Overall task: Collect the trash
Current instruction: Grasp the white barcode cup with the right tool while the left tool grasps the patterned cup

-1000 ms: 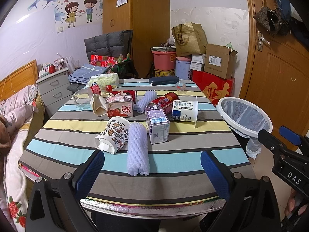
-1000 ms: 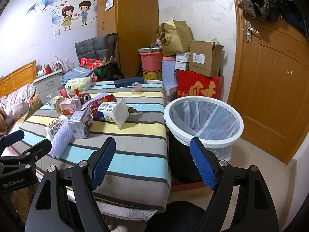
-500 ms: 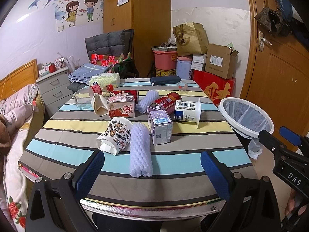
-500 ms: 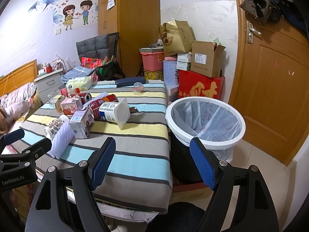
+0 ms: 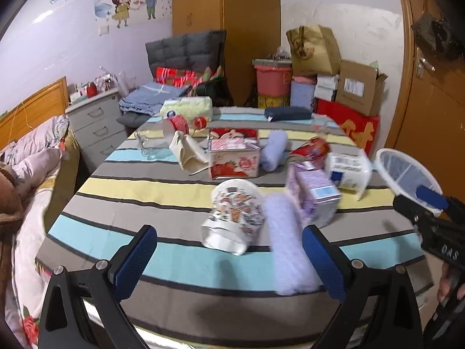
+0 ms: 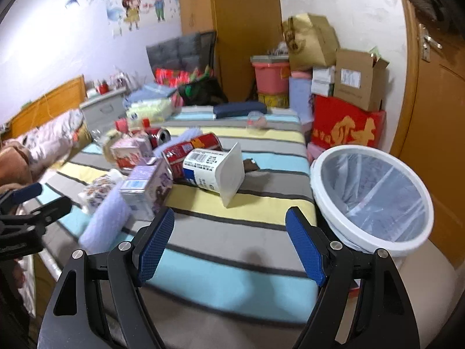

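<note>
Trash lies on the striped table [image 5: 151, 186]: a patterned paper cup [image 5: 234, 213] on its side, a white foam sleeve [image 5: 286, 247], a purple carton [image 5: 315, 193], a strawberry carton [image 5: 234, 161], a red can [image 5: 311, 148] and a white tub [image 5: 347, 168]. My left gripper [image 5: 229, 257] is open and empty, just before the paper cup. My right gripper [image 6: 229, 247] is open and empty over the table, before the white tub [image 6: 213, 171] and purple carton [image 6: 148, 187]. The white bin [image 6: 372, 197] with a clear liner stands right of the table.
A second foam sleeve [image 5: 274, 151], a glass jar [image 5: 151, 145] and a dark case [image 5: 287, 113] lie farther back. Boxes [image 6: 359, 78] and a wooden door [image 6: 436, 93] are behind the bin. A bed [image 5: 32, 174] lies left.
Both grippers have moved forward over the table toward the trash, and both views are blurred by the motion. Both stay open.
</note>
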Tool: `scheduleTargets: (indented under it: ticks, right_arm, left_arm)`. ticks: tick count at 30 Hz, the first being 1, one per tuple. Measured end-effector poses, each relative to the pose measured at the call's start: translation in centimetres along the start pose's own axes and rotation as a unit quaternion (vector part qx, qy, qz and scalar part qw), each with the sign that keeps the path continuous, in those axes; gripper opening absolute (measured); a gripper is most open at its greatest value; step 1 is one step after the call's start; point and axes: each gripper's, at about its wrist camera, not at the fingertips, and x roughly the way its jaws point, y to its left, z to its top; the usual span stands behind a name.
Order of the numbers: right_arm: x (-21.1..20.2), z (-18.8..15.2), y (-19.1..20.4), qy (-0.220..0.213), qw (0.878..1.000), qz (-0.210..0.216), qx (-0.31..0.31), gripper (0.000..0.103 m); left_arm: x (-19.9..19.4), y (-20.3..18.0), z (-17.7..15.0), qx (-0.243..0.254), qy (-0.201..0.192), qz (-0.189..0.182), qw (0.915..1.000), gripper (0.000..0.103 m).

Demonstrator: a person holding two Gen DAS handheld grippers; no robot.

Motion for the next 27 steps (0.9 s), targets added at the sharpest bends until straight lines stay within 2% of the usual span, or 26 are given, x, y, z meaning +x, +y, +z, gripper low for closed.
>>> scheduleTargets:
  ticks: [5, 10, 13, 14, 16, 19, 21, 24, 27]
  right_arm:
    - [1.9, 0.8, 0.2, 0.011, 1.000, 0.010, -0.001, 0.080]
    - [3.4, 1.4, 0.3, 0.034, 0.999, 0.021, 0.004, 0.080]
    - [4.0, 1.5, 0.3, 0.040, 0.999, 0.022, 0.006, 0.076]
    - [4.2, 1.6, 0.3, 0.041, 0.999, 0.021, 0.006, 0.074]
    - [4.5, 1.7, 0.4, 0.054, 0.998, 0.028, 0.008, 0.070]
    - [4.7, 1.9, 0.9, 0.057, 0.998, 0.040, -0.005, 0.070]
    - [4.6, 2.0, 1.1, 0.054, 0.998, 0.042, -0.013, 0.055]
    - [4.9, 2.2, 1.2, 0.060, 0.997, 0.042, -0.021, 0.044]
    - [5.1, 2.2, 1.5, 0.060, 0.996, 0.049, -0.032, 0.038]
  left_arm:
    - [2.7, 1.9, 0.5, -0.014, 0.019, -0.002, 0.9997, 0.101]
    - [5.8, 2.4, 0.9, -0.011, 0.052, -0.030, 0.9981, 0.101]
    - [6.9, 2.1, 0.9, -0.001, 0.058, -0.029, 0.9979, 0.101]
    - [7.3, 2.1, 0.9, -0.001, 0.064, -0.030, 0.9975, 0.100]
    - [8.2, 2.2, 1.0, -0.008, 0.076, -0.039, 0.9963, 0.092]
    - [9.2, 2.2, 0.8, -0.011, 0.092, -0.045, 0.9947, 0.089]
    - [9.5, 2.2, 0.7, -0.019, 0.097, -0.060, 0.9933, 0.084]
    - [9.6, 2.2, 0.6, -0.019, 0.097, -0.066, 0.9929, 0.080]
    - [9.5, 2.1, 0.6, -0.023, 0.098, -0.075, 0.9921, 0.071]
